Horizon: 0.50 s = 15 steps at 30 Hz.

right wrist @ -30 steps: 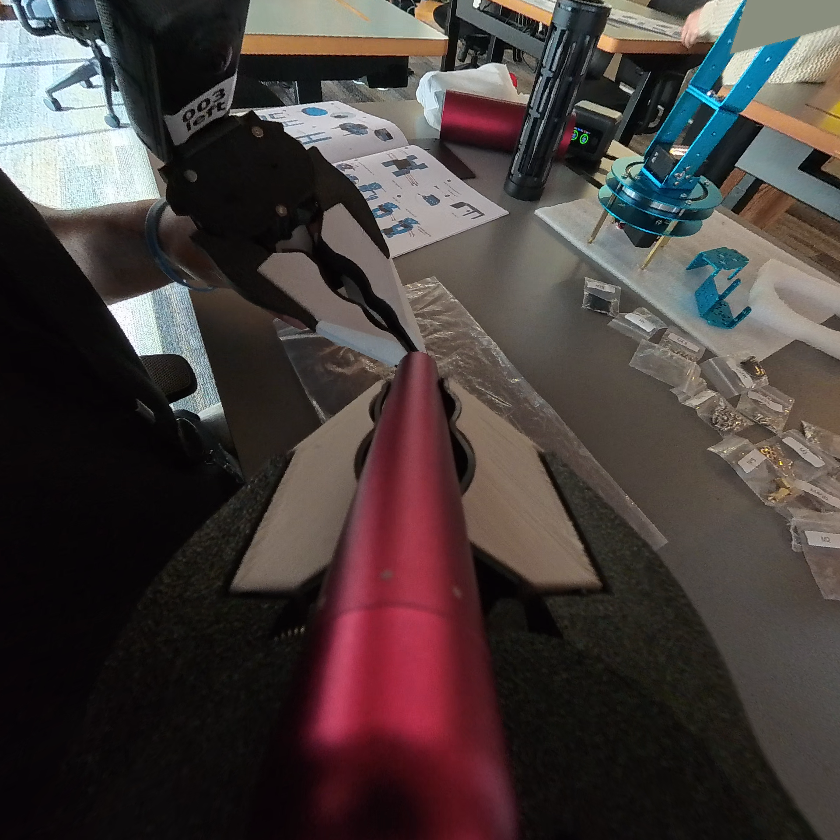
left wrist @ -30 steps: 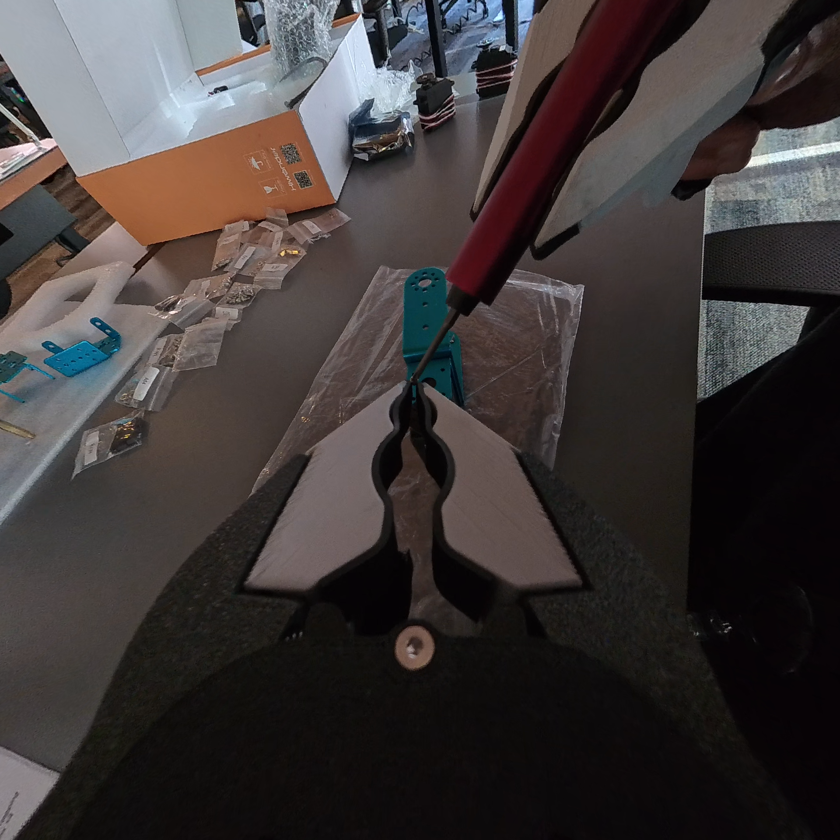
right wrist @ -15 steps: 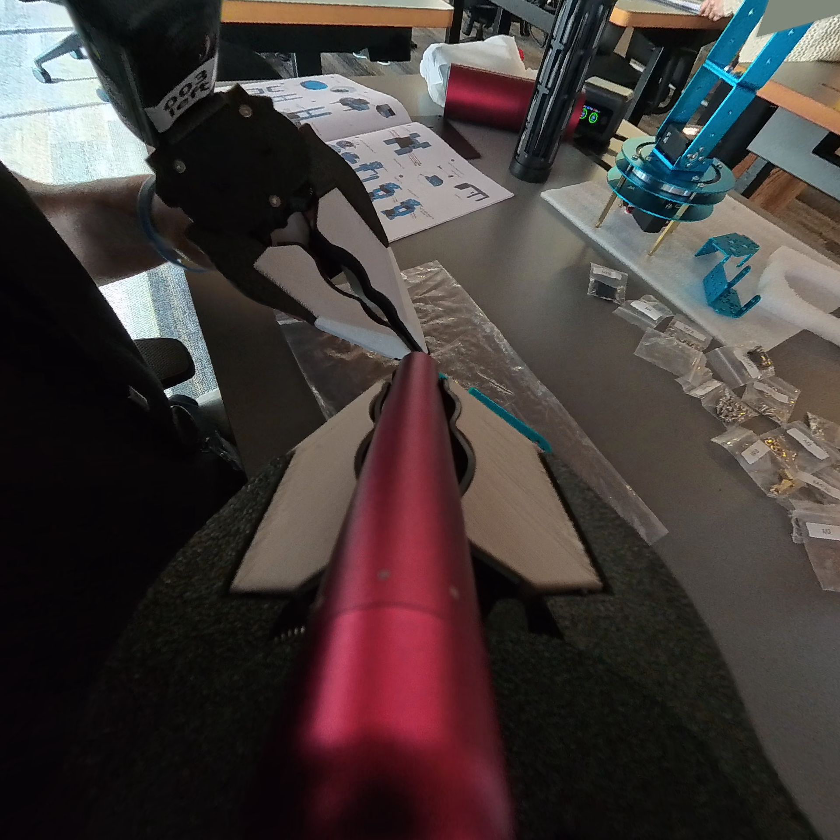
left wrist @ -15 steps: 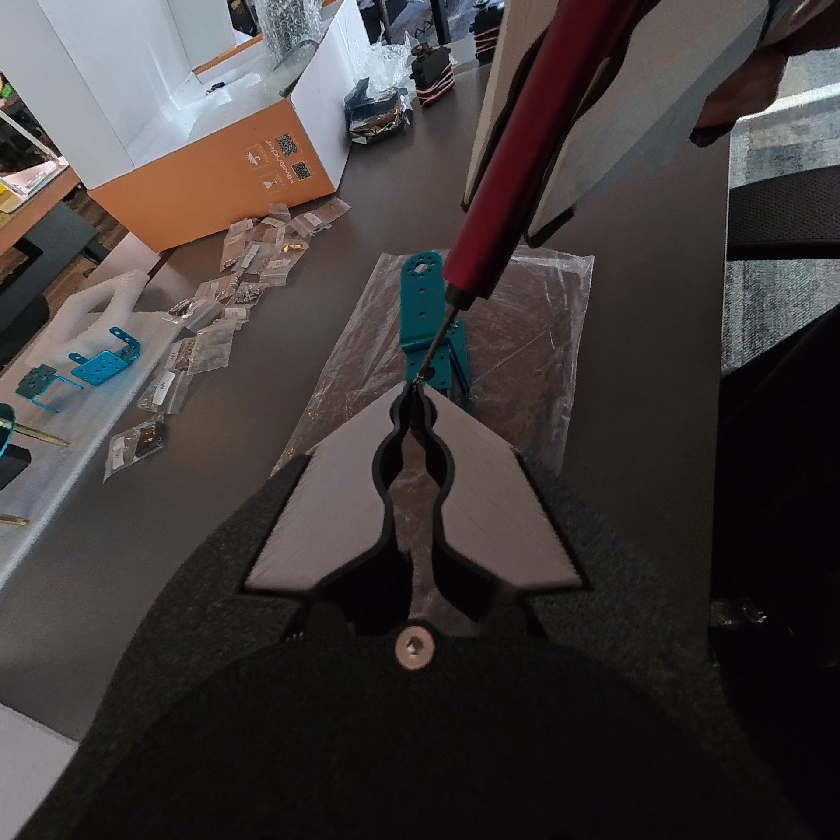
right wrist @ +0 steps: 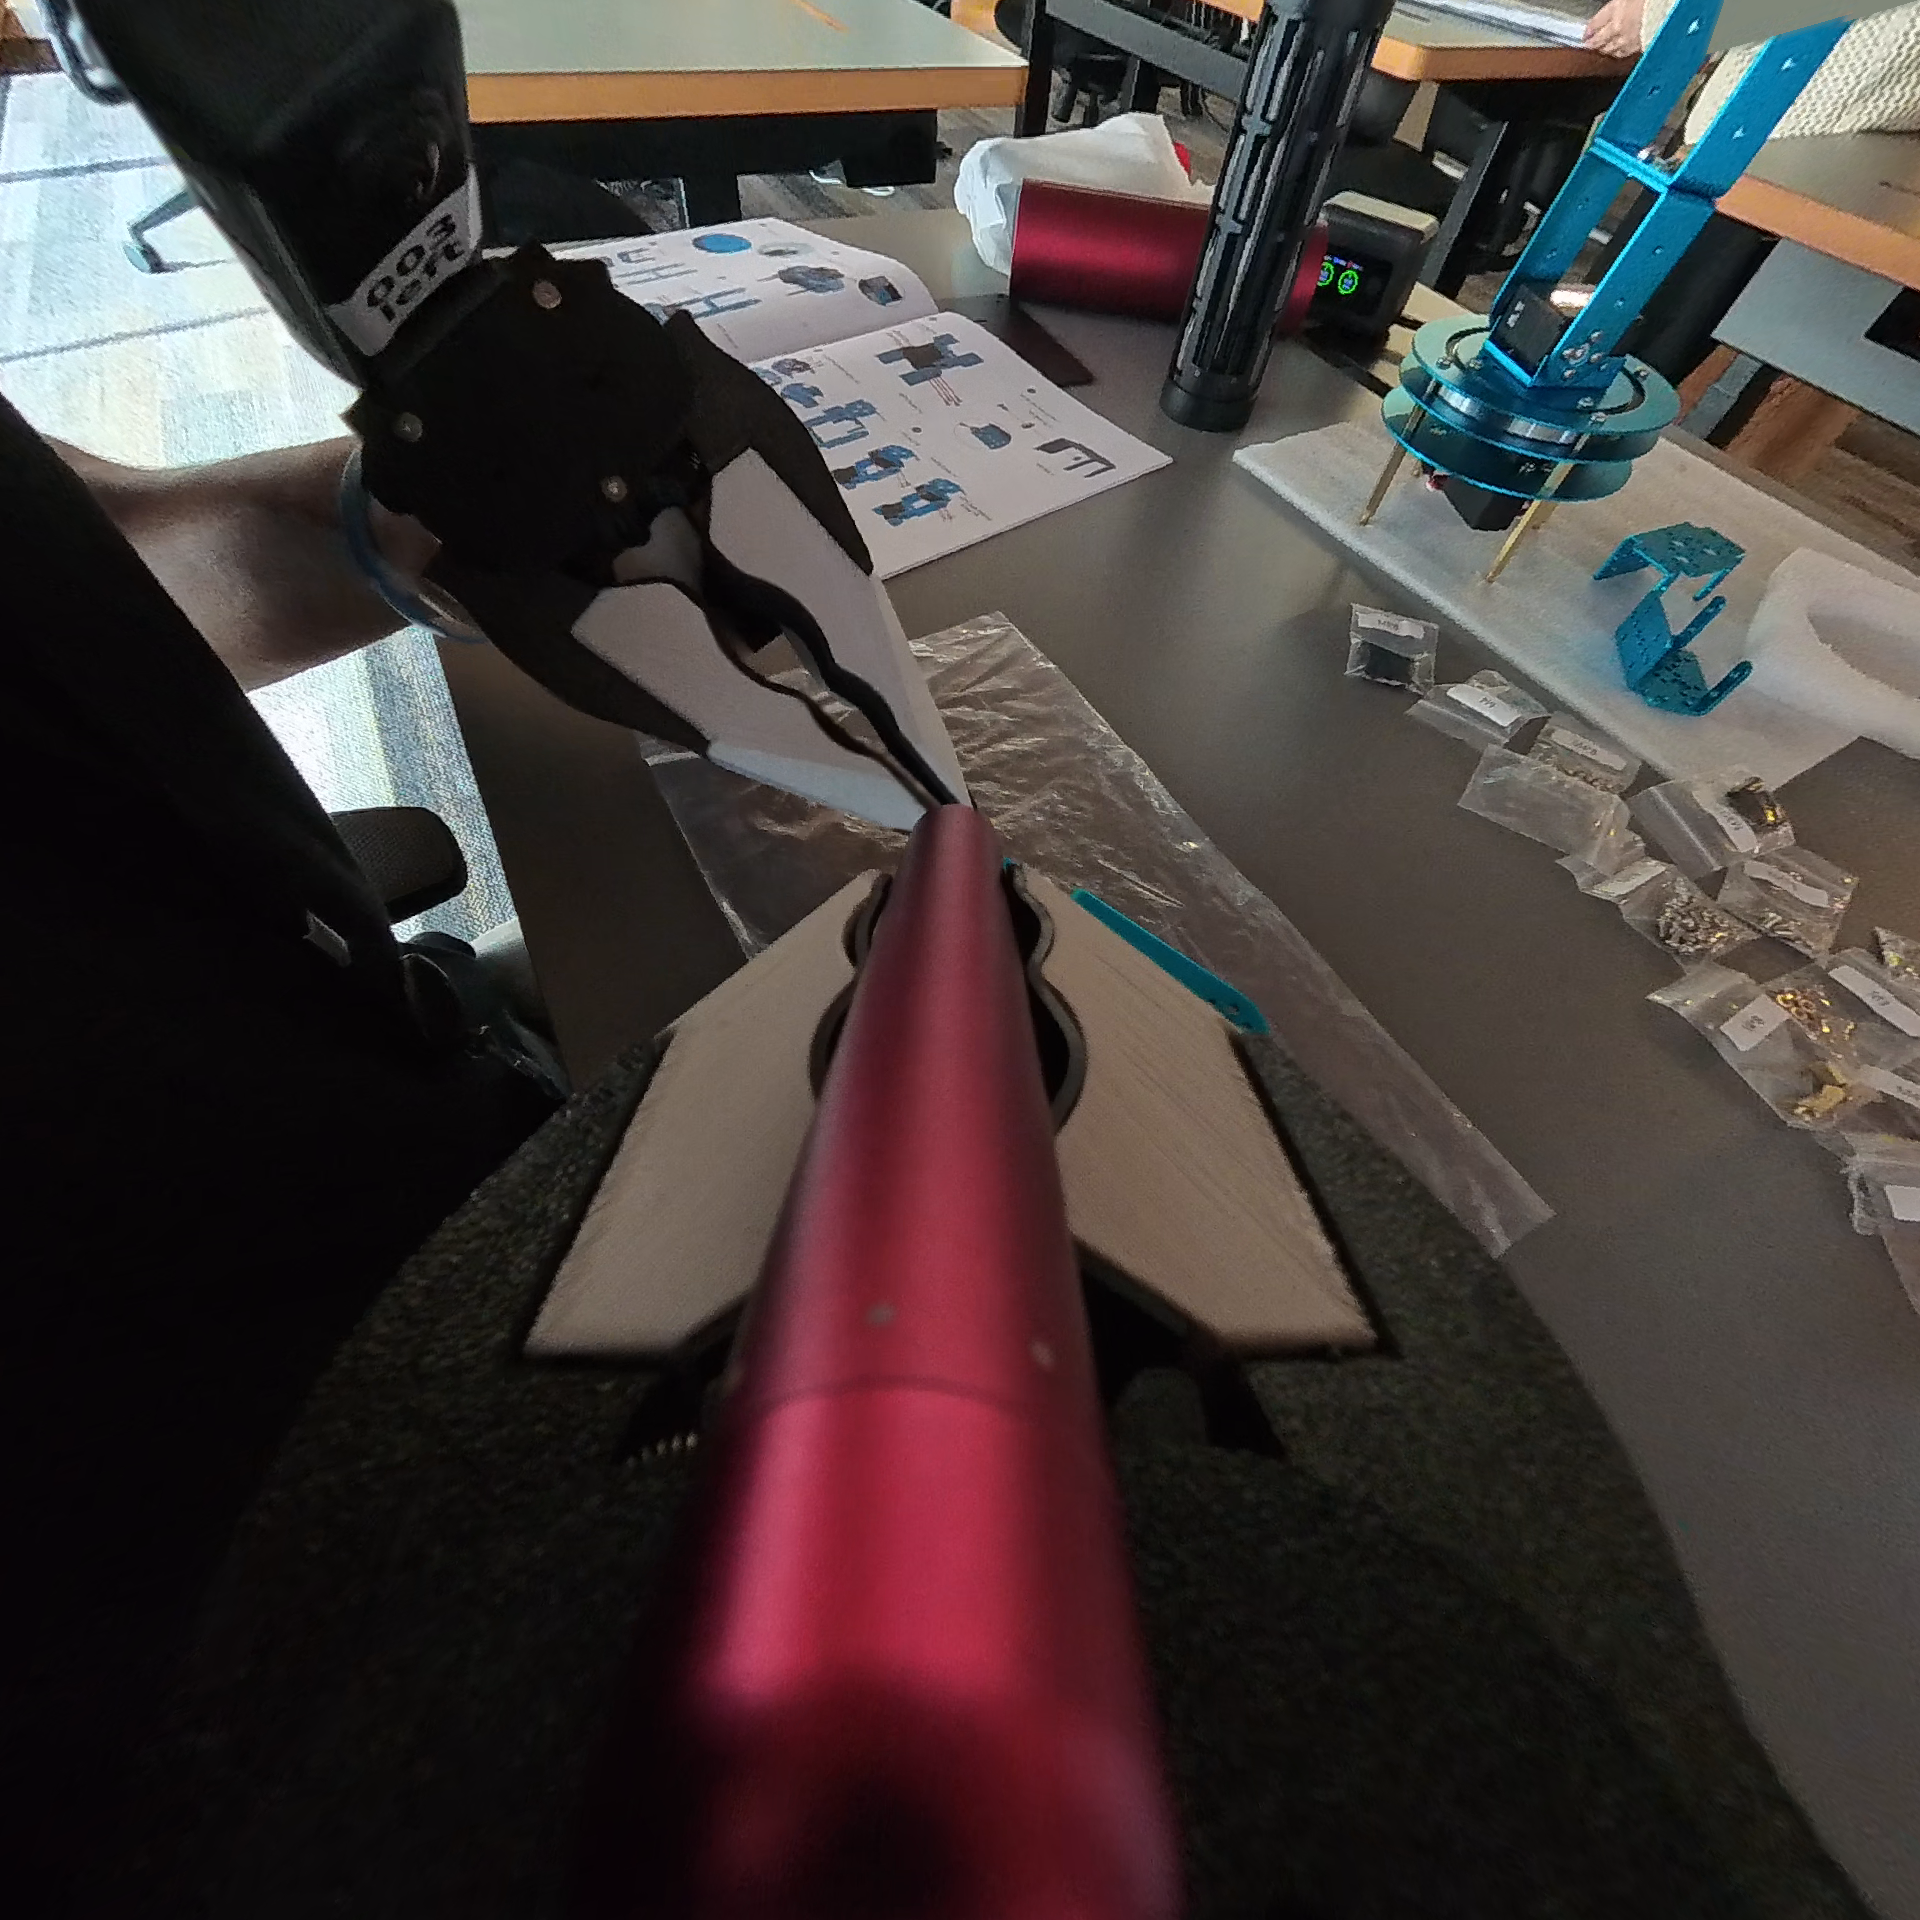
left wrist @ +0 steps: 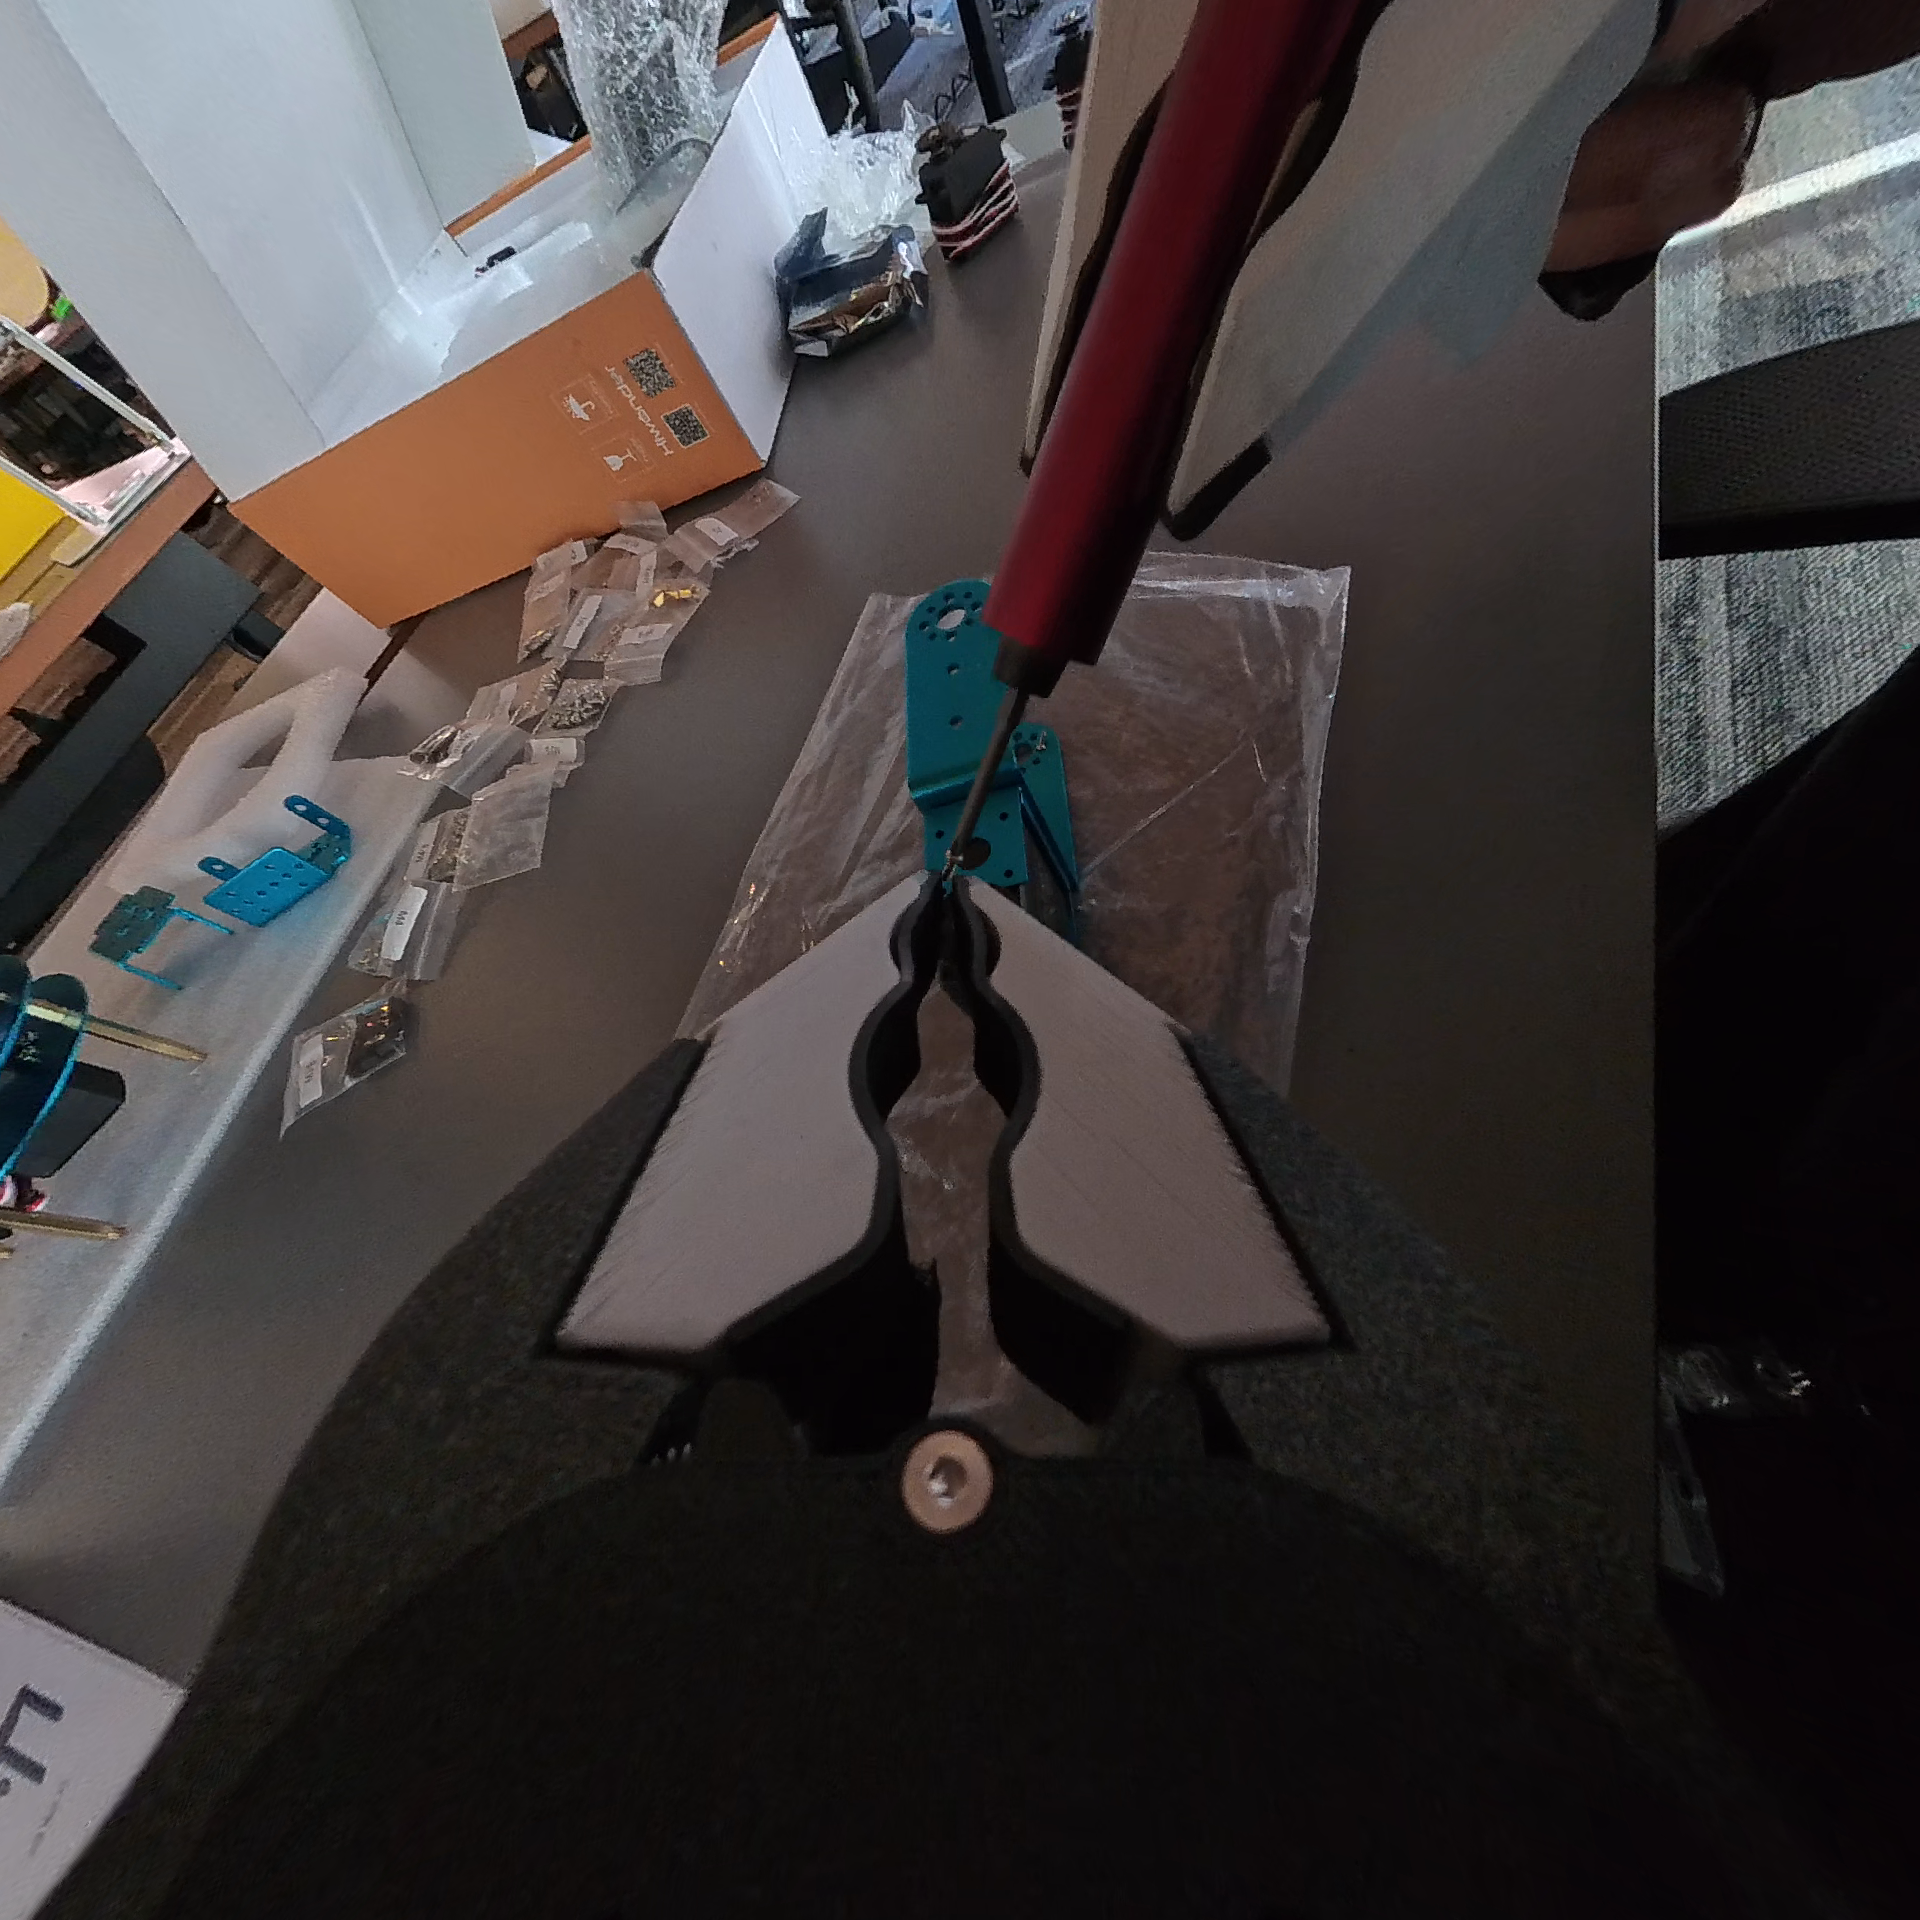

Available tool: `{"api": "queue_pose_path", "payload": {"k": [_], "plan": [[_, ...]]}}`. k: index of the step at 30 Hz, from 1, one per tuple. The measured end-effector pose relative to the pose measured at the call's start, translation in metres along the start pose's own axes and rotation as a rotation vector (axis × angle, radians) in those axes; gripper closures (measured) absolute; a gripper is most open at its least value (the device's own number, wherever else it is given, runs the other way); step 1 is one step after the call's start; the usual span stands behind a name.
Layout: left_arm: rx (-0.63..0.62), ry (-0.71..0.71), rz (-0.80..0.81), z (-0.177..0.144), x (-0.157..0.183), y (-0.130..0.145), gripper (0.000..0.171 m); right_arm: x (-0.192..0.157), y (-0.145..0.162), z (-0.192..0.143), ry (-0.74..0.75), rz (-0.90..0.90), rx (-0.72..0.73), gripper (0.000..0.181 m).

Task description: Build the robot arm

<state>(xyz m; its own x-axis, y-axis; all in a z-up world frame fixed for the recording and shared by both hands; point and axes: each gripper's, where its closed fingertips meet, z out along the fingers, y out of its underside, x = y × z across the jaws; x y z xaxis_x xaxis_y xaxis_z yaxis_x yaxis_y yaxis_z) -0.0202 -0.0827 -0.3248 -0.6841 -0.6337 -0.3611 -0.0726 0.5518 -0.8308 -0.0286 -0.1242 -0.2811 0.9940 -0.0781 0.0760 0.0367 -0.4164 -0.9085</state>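
Observation:
My left gripper (left wrist: pixel 951 896) is shut, its tips pinching what looks like a small screw (left wrist: pixel 952 858). My right gripper (right wrist: pixel 951 904) is shut on a red screwdriver (right wrist: pixel 914 1299). In the left wrist view the screwdriver (left wrist: pixel 1112 343) comes down from the top in the right gripper (left wrist: pixel 1117 488), and its thin bit touches the left fingertips. Just beyond lies a teal metal bracket (left wrist: pixel 951 717) on a clear plastic bag (left wrist: pixel 1205 790). In the right wrist view the left gripper (right wrist: pixel 948 800) meets the screwdriver's tip, which hides the bit. The bracket (right wrist: pixel 1174 961) shows beside my right finger.
An orange and white box (left wrist: pixel 468 488), small hardware bags (left wrist: pixel 582 665) and blue brackets (left wrist: pixel 270 873) lie to the left. An open manual (right wrist: pixel 914 416), a black cylinder (right wrist: pixel 1247 208), a red cylinder (right wrist: pixel 1101 249) and a blue turntable assembly (right wrist: pixel 1527 384) stand beyond. A chair (left wrist: pixel 1787 436) is at the table's edge. My hands' fingertips stand some 7 cm from each other. About 5 cm separates my left fingertips from the teal metal bracket (left wrist: pixel 951 717).
Both grippers have shifted together over the bag, the bit still at the left fingertips. The teal bracket has come into sight beside my right finger.

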Motion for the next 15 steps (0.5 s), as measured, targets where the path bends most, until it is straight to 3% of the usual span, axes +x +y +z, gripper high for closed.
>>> {"api": "queue_pose_path", "payload": {"k": [3, 15], "plan": [[-0.007, 0.03, -0.048, 0.0, 0.001, 0.003, 0.154, 0.003, -0.003, -0.003, 0.005, 0.004, 0.003, 0.16], [-0.089, 0.17, -0.158, 0.012, 0.01, 0.022, 0.145, 0.014, 0.002, 0.004, -0.07, -0.033, -0.236, 0.159]]}}
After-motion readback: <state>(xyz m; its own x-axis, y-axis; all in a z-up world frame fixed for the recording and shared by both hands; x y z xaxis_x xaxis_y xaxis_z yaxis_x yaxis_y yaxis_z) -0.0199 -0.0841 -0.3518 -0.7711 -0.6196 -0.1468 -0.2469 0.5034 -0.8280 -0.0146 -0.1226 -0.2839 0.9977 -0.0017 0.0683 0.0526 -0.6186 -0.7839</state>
